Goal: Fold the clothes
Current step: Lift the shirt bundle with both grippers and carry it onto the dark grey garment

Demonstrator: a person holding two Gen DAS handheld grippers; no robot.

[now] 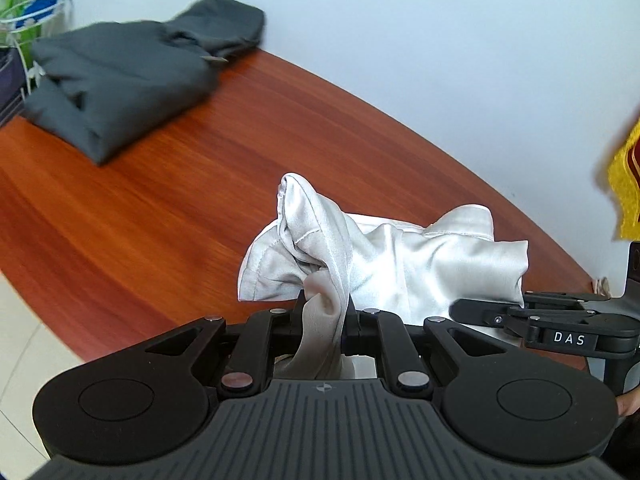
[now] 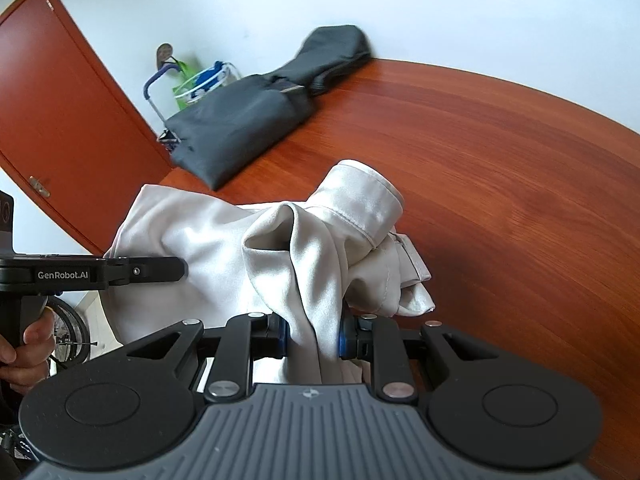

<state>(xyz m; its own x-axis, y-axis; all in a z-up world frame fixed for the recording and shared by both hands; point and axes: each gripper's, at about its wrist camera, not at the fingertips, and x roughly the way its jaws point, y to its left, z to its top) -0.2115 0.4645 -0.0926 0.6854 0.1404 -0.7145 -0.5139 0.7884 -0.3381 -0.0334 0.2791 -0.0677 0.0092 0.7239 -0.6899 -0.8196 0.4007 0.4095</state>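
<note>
A pale silvery satin garment [image 1: 384, 256] hangs bunched between the two grippers above a reddish wooden table [image 1: 160, 184]. My left gripper [image 1: 325, 312] is shut on a gathered fold of it. In the right wrist view the same garment [image 2: 224, 240] shows a cuff [image 2: 368, 196] sticking up, and my right gripper [image 2: 312, 334] is shut on another fold. The right gripper's body [image 1: 560, 324] shows at the right of the left wrist view. In the right wrist view the left gripper's body [image 2: 92, 272] is at the left, with a person's hand [image 2: 28, 352] on its handle.
A folded dark grey garment [image 1: 132, 80] lies at the far end of the table [image 2: 500, 160]. A red-brown door [image 2: 52, 112] and a small cart with bags [image 2: 192, 84] stand by the pale wall. A yellow cloth [image 1: 626, 188] hangs on the wall at the right.
</note>
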